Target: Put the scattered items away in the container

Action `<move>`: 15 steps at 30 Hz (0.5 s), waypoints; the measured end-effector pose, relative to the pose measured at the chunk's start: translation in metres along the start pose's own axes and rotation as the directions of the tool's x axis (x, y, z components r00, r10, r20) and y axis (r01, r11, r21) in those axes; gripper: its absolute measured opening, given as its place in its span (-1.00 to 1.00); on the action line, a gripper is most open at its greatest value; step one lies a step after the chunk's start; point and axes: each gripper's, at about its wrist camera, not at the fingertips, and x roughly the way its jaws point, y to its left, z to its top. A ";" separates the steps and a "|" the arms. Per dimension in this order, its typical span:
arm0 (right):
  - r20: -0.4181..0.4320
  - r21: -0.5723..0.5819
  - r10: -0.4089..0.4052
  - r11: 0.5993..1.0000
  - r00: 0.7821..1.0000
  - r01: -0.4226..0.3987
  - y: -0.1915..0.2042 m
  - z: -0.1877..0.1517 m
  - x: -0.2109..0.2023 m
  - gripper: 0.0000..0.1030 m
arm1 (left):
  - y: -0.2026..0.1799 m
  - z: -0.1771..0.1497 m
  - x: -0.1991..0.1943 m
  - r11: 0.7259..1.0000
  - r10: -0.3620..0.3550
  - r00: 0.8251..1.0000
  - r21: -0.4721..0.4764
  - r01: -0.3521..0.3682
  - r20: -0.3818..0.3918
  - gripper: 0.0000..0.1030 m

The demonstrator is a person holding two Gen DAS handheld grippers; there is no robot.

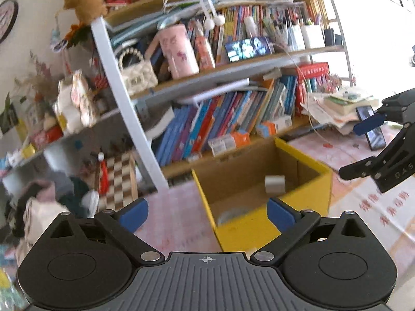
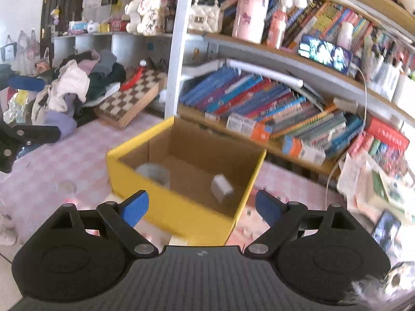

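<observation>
A yellow cardboard box stands open on the pink checked table. Inside it lie a small white block and a grey tape roll, the roll also dimly seen in the left wrist view. My left gripper is open and empty, just in front of the box's near corner. My right gripper is open and empty, over the box's near wall. The right gripper also shows in the left wrist view, open, to the right of the box.
A bookshelf full of books rises behind the box. A chessboard and a heap of clothes lie at the left. Papers, books and a phone lie at the right. A small round thing lies left of the box.
</observation>
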 end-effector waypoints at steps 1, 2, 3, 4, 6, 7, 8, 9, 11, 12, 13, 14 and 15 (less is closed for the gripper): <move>-0.013 0.008 -0.003 1.000 1.000 0.003 0.003 -0.007 -0.003 0.73 | -0.001 -0.007 -0.003 1.000 -0.001 1.000 -0.010 0.001 -0.014 0.93; -0.026 0.017 -0.005 1.000 1.000 0.005 0.006 -0.014 -0.005 0.73 | -0.002 -0.014 -0.005 1.000 -0.003 1.000 -0.020 0.002 -0.027 0.93; -0.040 0.025 -0.007 1.000 0.999 0.008 0.009 -0.022 -0.007 0.73 | -0.003 -0.021 -0.008 0.999 -0.002 0.999 -0.033 0.001 -0.037 0.93; -0.052 0.033 -0.008 0.999 0.999 0.009 0.013 -0.028 -0.009 0.73 | -0.004 -0.027 -0.011 0.999 -0.001 0.999 -0.046 -0.001 -0.045 0.93; -0.070 0.052 -0.013 0.998 0.997 0.017 0.019 -0.041 -0.013 0.73 | -0.005 -0.039 -0.018 0.996 0.011 0.999 -0.086 -0.015 -0.051 0.93; -0.076 0.064 -0.017 0.998 0.997 0.022 0.022 -0.047 -0.015 0.73 | -0.006 -0.044 -0.021 0.993 0.016 0.998 -0.112 -0.021 -0.053 0.93; -0.082 0.074 -0.021 0.997 0.996 0.027 0.026 -0.054 -0.018 0.73 | -0.007 -0.050 -0.024 0.990 0.019 0.998 -0.140 -0.026 -0.055 0.93; -0.089 0.087 -0.025 0.996 0.996 0.033 0.029 -0.060 -0.020 0.73 | -0.008 -0.055 -0.027 0.985 0.022 0.998 -0.168 -0.031 -0.058 0.93; -0.103 0.118 -0.028 0.992 0.994 0.040 0.036 -0.072 -0.023 0.73 | -0.010 -0.064 -0.030 0.978 0.014 0.997 -0.206 -0.029 -0.072 0.93; -0.110 0.130 -0.028 0.991 0.994 0.043 0.039 -0.076 -0.024 0.73 | -0.012 -0.068 -0.031 0.976 0.010 0.997 -0.217 -0.027 -0.080 0.93; -0.117 0.137 -0.032 0.989 0.993 0.048 0.042 -0.079 -0.024 0.73 | -0.013 -0.071 -0.032 0.976 0.005 0.996 -0.218 -0.024 -0.087 0.93; -0.125 0.144 -0.036 0.988 0.992 0.054 0.045 -0.082 -0.024 0.73 | -0.016 -0.074 -0.032 0.976 0.000 0.996 -0.217 -0.021 -0.094 0.93; -0.132 0.151 -0.040 0.987 0.990 0.059 0.048 -0.085 -0.024 0.73 | -0.018 -0.077 -0.033 0.977 -0.003 0.995 -0.214 -0.018 -0.097 0.93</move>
